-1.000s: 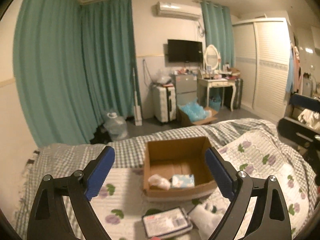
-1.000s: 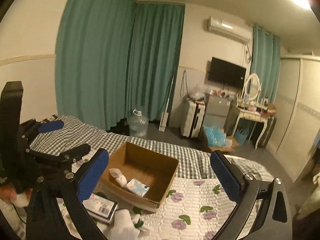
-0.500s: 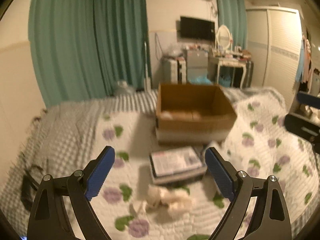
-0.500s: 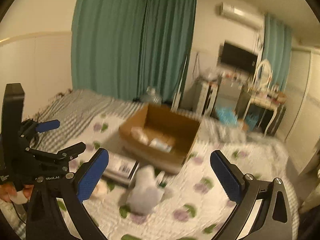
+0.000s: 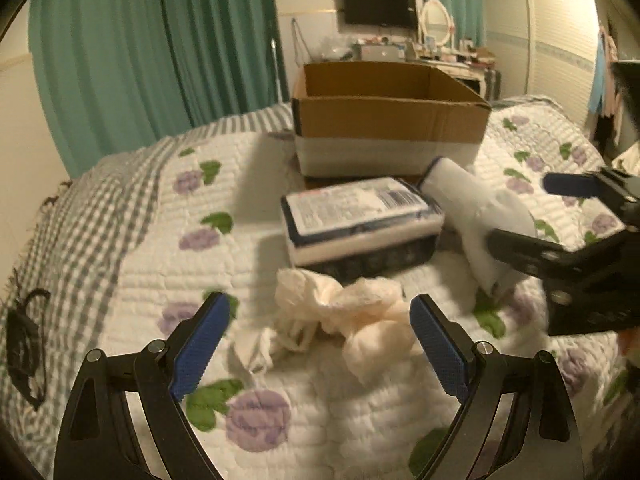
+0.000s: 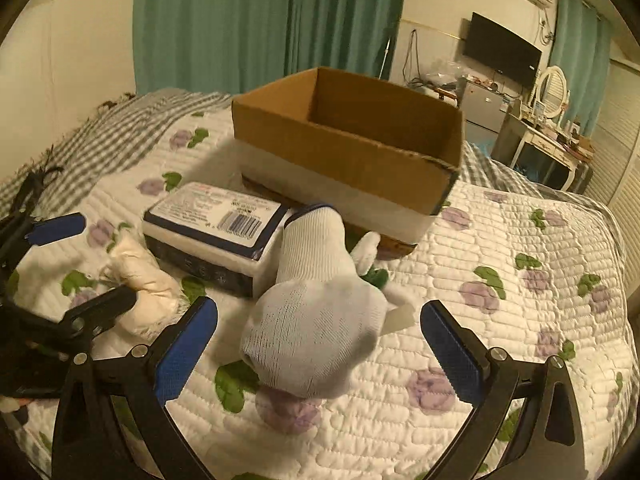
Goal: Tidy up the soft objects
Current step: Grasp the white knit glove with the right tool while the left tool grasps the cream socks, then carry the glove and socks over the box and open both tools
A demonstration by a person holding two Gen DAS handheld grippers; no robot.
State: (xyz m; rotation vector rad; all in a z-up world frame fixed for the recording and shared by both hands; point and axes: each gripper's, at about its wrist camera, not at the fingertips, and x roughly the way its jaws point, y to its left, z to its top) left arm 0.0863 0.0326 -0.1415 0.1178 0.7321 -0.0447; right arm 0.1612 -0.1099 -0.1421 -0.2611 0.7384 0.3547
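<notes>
We see the left gripper (image 5: 320, 340) low over the bed (image 5: 140, 248), pointing forward with its fingers spread wide on both sides of the crumpled cream cloth (image 5: 344, 316) in the lower middle of the frame. The right gripper (image 6: 320, 344) is also spread wide, with the white glove (image 6: 316, 320) lying between its fingers at the centre. Behind them, a wrapped pack (image 6: 212, 232) lies just before the cardboard box (image 6: 348, 148) in the upper middle.

Quilted bed (image 6: 500, 280): box (image 6: 352, 160), packet (image 6: 216, 228), glove (image 6: 320, 320)
</notes>
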